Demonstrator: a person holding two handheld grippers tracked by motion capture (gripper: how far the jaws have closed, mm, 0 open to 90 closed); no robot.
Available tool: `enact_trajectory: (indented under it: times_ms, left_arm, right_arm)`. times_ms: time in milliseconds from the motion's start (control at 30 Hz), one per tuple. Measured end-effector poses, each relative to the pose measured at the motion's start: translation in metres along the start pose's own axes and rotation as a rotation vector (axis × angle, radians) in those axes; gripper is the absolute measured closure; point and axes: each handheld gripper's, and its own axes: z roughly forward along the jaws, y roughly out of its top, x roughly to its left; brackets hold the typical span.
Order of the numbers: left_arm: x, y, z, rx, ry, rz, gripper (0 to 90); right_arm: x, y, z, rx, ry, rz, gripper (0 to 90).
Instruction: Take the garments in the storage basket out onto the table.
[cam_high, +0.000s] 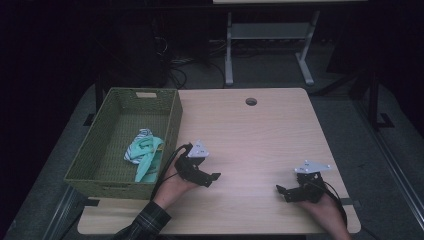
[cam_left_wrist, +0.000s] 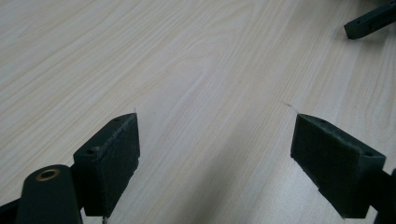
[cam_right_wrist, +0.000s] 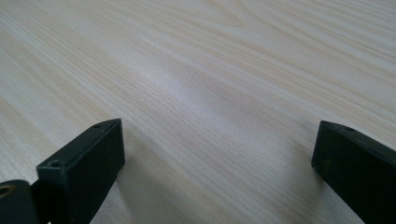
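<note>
**benchfan:** Two grippers on the table, both low in the high view. Left gripper sits a bit left of centre, right gripper toward the lower right. Can anyone spot a brand or label?

**woodgrain:** Zero readable writing from what I can see. There's a pale tag on the far rim of the green woven basket, but it's too small to read. The grey plates on the grippers look blank too.

**benchfan:** Are the jaws holding anything?

**woodgrain:** Nope. In the left gripper view the left gripper has its jaws spread wide with bare wood between them, and the tip of the other gripper pokes in at the upper right. Same for the right gripper in its own view: released, just wood grain.

**benchfan:** Where's the cloth?

**woodgrain:** The mint-green and striped bundle of cloth lies inside the basket, near its right wall, at the left of the frame. Left gripper is just beside that wall, outside. Round cable hole at the upper middle, desk legs behind.
</note>
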Motion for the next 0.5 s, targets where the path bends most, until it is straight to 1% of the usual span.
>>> enact_trajectory:
  times_ms: [300,333,367,500]
  left_arm:
    - [0.0016,0.0040,-0.0024,0.010,-0.004,0.004,14.9]
    - [0.0015,0.0044,-0.0026,0.007,-0.005,0.001,14.9]
    - [0.0018,0.0054,-0.0034,0.005,-0.003,0.008,14.9]
    - [0.0017,0.0073,-0.0053,0.000,-0.002,0.000,14.9]
  right_arm:
    - [0.0001,0.0000,0.0001,-0.001,0.000,0.001,2.0]
    - [0.0001,0.0000,0.0001,-0.001,-0.001,0.000,2.0]
    - [0.0001,0.0000,0.0001,-0.001,-0.001,0.001,2.0]
    - [0.0001,0.0000,0.0001,-0.001,-0.001,0.001,1.9]
